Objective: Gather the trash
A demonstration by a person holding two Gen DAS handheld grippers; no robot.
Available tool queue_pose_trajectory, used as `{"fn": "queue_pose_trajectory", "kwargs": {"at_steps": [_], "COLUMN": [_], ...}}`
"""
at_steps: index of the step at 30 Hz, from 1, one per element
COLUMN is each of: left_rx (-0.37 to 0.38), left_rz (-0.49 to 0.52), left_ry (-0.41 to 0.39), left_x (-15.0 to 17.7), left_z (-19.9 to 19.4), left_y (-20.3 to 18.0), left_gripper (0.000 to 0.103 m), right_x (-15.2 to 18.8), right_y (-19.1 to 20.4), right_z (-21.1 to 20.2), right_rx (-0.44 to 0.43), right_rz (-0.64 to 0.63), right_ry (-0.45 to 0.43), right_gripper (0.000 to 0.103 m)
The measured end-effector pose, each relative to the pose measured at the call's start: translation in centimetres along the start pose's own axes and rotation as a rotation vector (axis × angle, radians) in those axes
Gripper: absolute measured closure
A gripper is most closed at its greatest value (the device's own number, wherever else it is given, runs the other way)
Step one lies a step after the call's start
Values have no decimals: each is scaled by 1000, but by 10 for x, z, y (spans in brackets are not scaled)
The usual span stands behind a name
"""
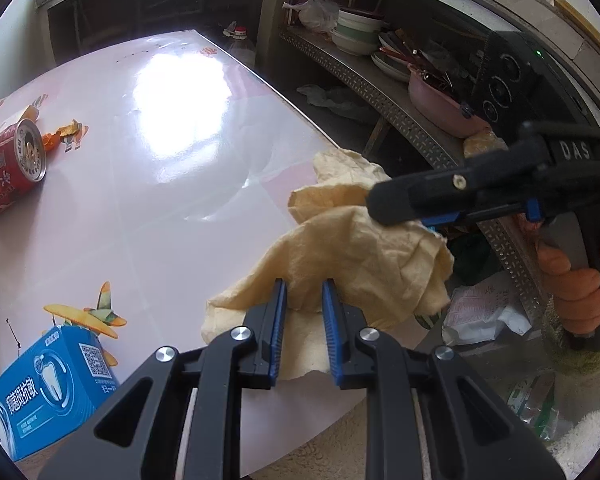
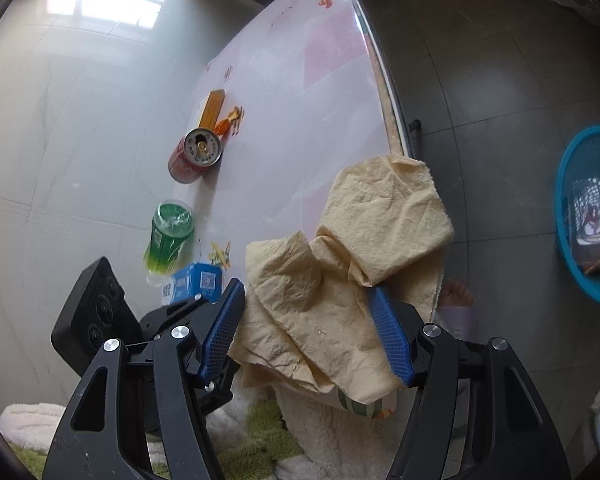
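A crumpled yellow cloth [image 1: 356, 248] lies on the white table's near edge and partly hangs over it; it also shows in the right wrist view [image 2: 340, 280]. My left gripper [image 1: 305, 292] is partly open, its blue pads [image 1: 278, 320] resting against the cloth's near fold. My right gripper [image 2: 306, 320] is open wide, straddling the cloth; in the left wrist view its finger [image 1: 420, 196] hovers over the cloth. A red can [image 2: 196, 156] lies on its side, a green bottle [image 2: 170, 236] stands, and a blue toothpaste box [image 1: 48, 388] lies near the front.
A blue basket [image 2: 592, 216] holding trash sits on the grey floor to the right. An orange packet [image 2: 212, 108] and wrapper scraps [image 1: 66, 132] lie beyond the can. A shelf [image 1: 380, 92] with bowls and pans runs along the right. Fluffy rugs lie below the table [image 1: 180, 120].
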State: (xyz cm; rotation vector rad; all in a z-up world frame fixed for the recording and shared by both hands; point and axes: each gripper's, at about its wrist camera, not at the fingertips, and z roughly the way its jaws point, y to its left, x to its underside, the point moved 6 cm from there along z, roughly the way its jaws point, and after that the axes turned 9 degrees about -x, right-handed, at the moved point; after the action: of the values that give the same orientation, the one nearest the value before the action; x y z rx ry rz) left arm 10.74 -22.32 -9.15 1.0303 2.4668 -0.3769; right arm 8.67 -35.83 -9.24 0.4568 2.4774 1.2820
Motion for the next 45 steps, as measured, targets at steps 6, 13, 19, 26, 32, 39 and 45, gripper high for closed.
{"fn": "queue_pose_trajectory", "kwargs": {"at_steps": [6,13,19,26,32,39,45], "left_rx": [14,15,20,37,42,29,29], "left_rz": [-12,-10,-6,-29,-32,-37,-57], "left_ry": [-9,-21,-35,-44,-46,-50,-80], "left_x": [0,1,2,1,2,1,-5], "left_z": [1,0,-1,-1,0,-5,-25], "left_y": [4,2,0,-1,-2,3,15], "left_gripper": [85,85,85,85,83,69,67], "right_x": [11,12,12,11,10,9,4], "right_y": [5,12,11,16,2,-3,4], "right_z": [1,16,16,26,29,32,36], "right_rx": [0,-71,-119,-101,-84,-65,2], "right_rz": [-36,-21,12,16,69,101,59], "right_ry": [31,69,76,77,71,46,14], "right_gripper": [41,41,40,49,78,94,95]}}
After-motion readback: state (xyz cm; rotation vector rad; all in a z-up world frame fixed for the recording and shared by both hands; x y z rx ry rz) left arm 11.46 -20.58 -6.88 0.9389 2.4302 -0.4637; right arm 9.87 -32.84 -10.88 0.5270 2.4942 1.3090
